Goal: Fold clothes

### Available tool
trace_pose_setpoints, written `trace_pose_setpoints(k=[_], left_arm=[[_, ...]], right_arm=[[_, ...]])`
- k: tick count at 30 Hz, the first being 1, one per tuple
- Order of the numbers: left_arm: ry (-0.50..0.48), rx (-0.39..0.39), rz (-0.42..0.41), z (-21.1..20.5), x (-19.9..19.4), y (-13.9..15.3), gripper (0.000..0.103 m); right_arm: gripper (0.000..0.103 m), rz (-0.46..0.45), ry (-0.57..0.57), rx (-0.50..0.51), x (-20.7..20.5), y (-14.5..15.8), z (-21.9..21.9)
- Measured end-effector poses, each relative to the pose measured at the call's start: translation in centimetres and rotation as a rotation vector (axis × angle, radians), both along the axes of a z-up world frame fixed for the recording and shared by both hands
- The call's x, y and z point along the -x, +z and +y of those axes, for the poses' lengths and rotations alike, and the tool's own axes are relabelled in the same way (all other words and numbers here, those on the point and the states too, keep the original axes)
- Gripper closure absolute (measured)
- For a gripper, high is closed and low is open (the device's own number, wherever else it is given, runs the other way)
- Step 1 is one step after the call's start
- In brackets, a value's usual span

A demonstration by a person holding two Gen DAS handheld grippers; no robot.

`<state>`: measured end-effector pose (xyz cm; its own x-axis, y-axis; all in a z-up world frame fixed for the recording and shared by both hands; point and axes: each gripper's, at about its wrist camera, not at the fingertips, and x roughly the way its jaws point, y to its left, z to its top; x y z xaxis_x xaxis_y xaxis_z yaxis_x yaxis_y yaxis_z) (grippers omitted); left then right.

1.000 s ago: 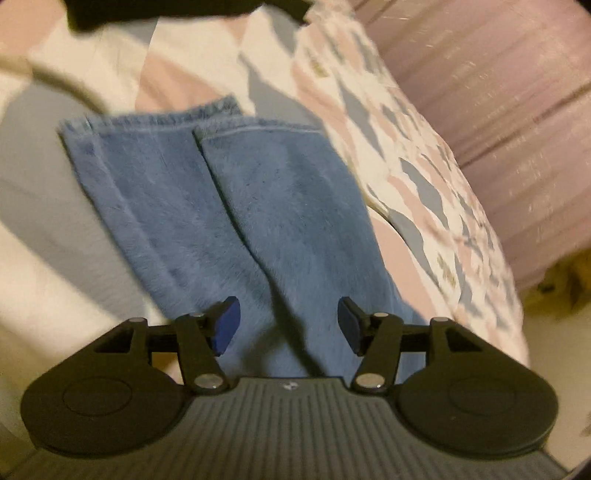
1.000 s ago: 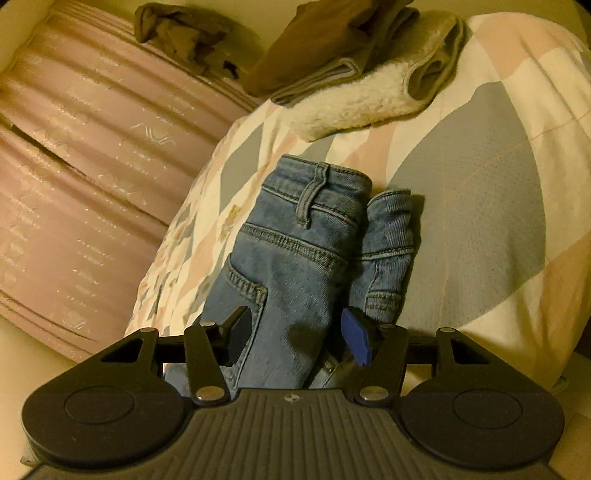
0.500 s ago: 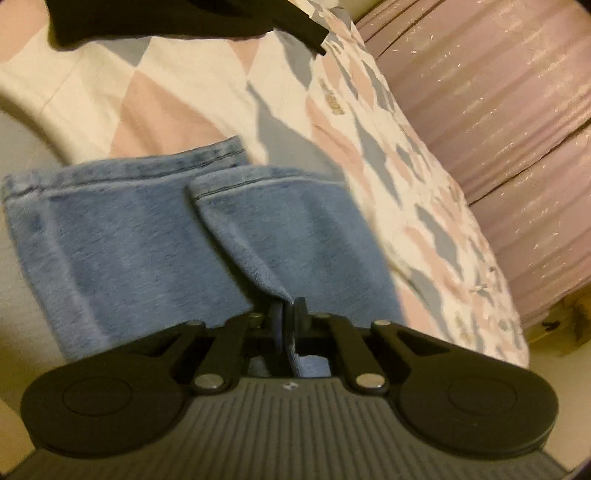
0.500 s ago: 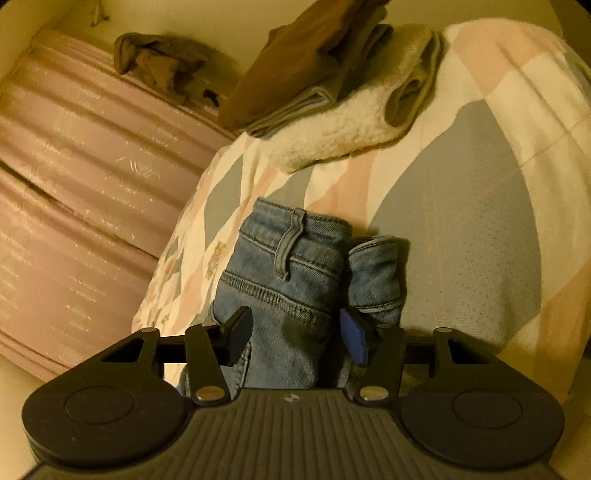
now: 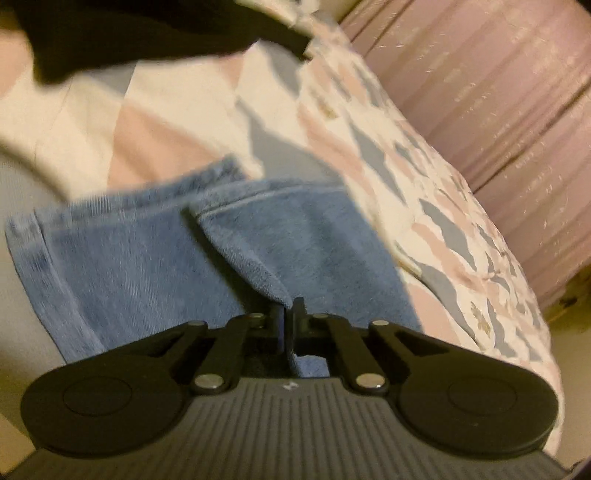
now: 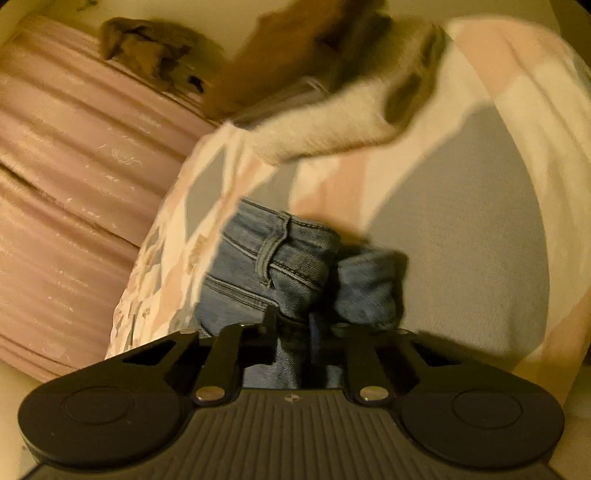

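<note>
Blue jeans lie on a patterned bedspread. In the left wrist view both leg ends point away from me, hems side by side. My left gripper is shut on a raised fold of the right leg's denim. The right wrist view shows the jeans' waistband with a belt loop, bunched beside a rolled piece of denim. There my right gripper is shut on the denim just below the waistband; its fingertips are mostly buried in cloth.
A black garment lies beyond the leg hems. A pile of brown and fleecy cream clothes sits past the waistband, and a crumpled brown item lies farther back. Pink ribbed upholstery borders the bedspread's edge.
The right gripper closed from open onto the denim by the waistband. The left gripper, which shut on the leg fold half a second ago, holds it and has lifted slightly.
</note>
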<state>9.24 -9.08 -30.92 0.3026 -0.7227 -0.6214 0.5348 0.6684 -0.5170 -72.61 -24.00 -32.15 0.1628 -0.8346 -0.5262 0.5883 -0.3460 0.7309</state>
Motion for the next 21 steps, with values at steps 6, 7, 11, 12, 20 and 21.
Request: trace_pose_setpoints(k=[6,7,11,12,20,21], left_arm=[[-0.034,0.156,-0.244,3.2,2.1,8.4,0.102],[-0.032,0.182,-0.274,4.2,2.5,9.2,0.102],[-0.039,0.136,-0.380,6.8,4.0,8.1,0.100],[-0.045,0.092,-0.369,6.9,4.0,6.5,0.099],[0.010,0.084,0.028,7.6,-0.1,-3.7,0.089],[0.017,0.107,0.049,7.8,-0.4,-3.6,0.083]], right_arm=[[0.092,0.022,0.051,0.171,-0.5,6.4,2.0],[0.092,0.022,0.050,0.183,-0.5,6.8,2.5],[0.092,0.022,0.036,0.071,-0.1,3.7,4.2],[0.092,0.014,0.032,0.025,0.1,2.3,4.4],[0.081,-0.008,0.031,-0.028,0.6,-0.3,4.9],[0.078,0.015,0.038,-0.030,0.5,0.1,4.8]])
